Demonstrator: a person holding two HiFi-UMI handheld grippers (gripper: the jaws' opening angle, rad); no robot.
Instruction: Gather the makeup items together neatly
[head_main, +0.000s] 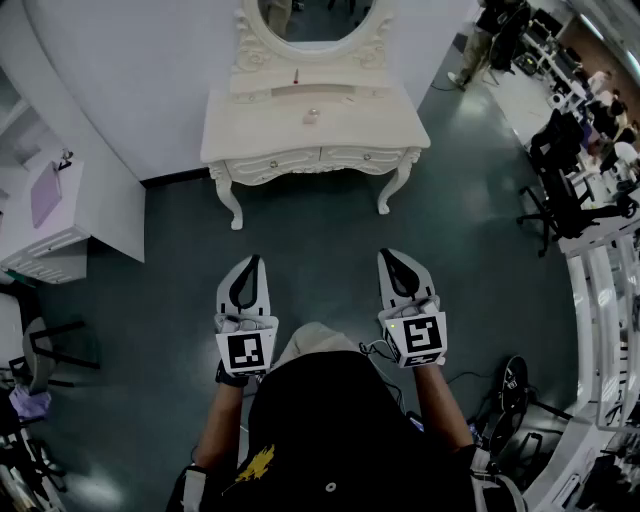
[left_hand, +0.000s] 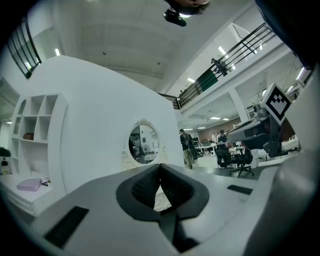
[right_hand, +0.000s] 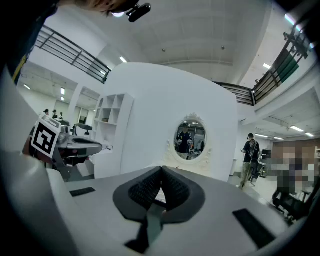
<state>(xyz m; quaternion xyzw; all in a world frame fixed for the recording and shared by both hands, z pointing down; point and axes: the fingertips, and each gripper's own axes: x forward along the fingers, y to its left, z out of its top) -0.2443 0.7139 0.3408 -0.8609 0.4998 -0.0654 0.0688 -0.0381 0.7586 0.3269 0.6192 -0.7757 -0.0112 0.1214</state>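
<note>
Well short of the vanity tabletop (head_main: 250, 125), you're holding left gripper (head_main: 254, 262) and right gripper (head_main: 387, 255), jaws together, empty; makeup items (head_main: 311, 117) are sitting there. Step close, open before reaching.

- Left gripper (head_main: 254, 262) and right gripper (head_main: 388, 254) were side by side, jaws together, facing the cream dressing table (head_main: 260, 135).
- A small pink item (head_main: 311, 117) lay on its top.
</note>
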